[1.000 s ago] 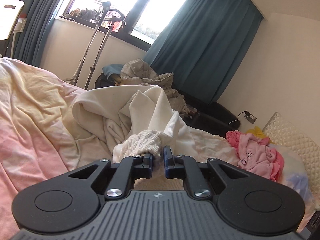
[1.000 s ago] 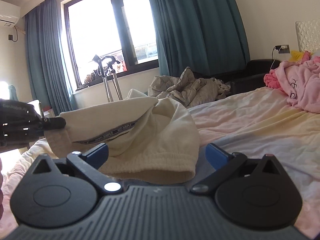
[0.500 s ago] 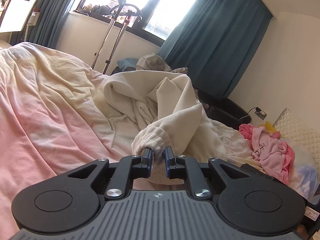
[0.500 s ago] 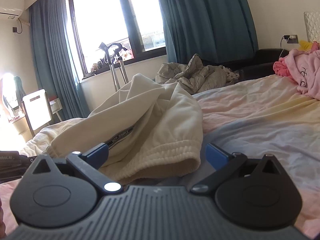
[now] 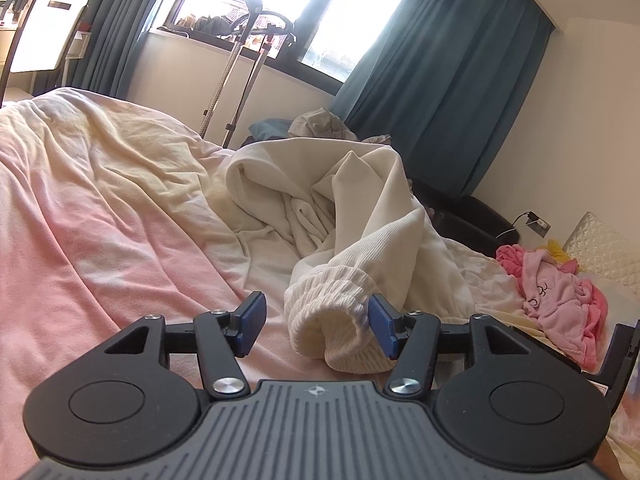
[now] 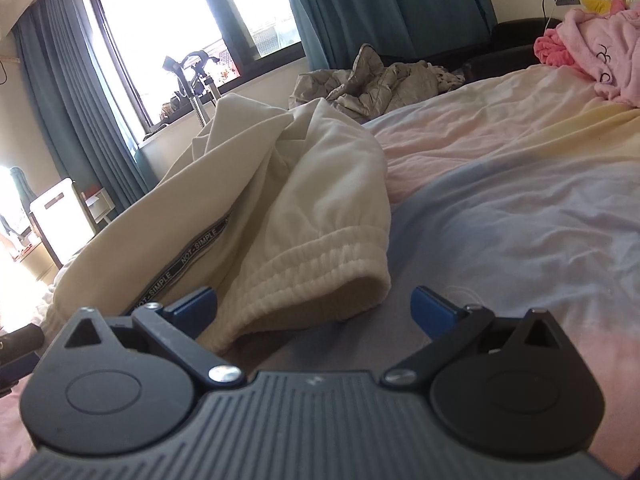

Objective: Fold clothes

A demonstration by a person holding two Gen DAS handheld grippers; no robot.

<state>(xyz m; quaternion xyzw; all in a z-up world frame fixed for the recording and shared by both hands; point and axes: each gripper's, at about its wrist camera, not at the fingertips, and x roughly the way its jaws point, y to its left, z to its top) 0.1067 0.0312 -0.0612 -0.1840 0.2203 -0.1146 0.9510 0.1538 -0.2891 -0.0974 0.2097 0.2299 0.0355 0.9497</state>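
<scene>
Cream sweatshirt (image 5: 360,216) heaped on the bed (image 5: 100,220), cuff just let go.
Left gripper (image 5: 316,322) has just been opening; the ribbed cuff (image 5: 332,312) lies loose between its jaws. Right gripper (image 6: 314,308) spread wide, holding nothing. Risk: the bunched sleeve folds crooked unless flattened.

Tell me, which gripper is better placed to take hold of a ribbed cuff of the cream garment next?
Probably the left gripper: one ribbed cuff lies between its just-opened fingers. The right gripper is open, with another cuff just ahead.
</scene>
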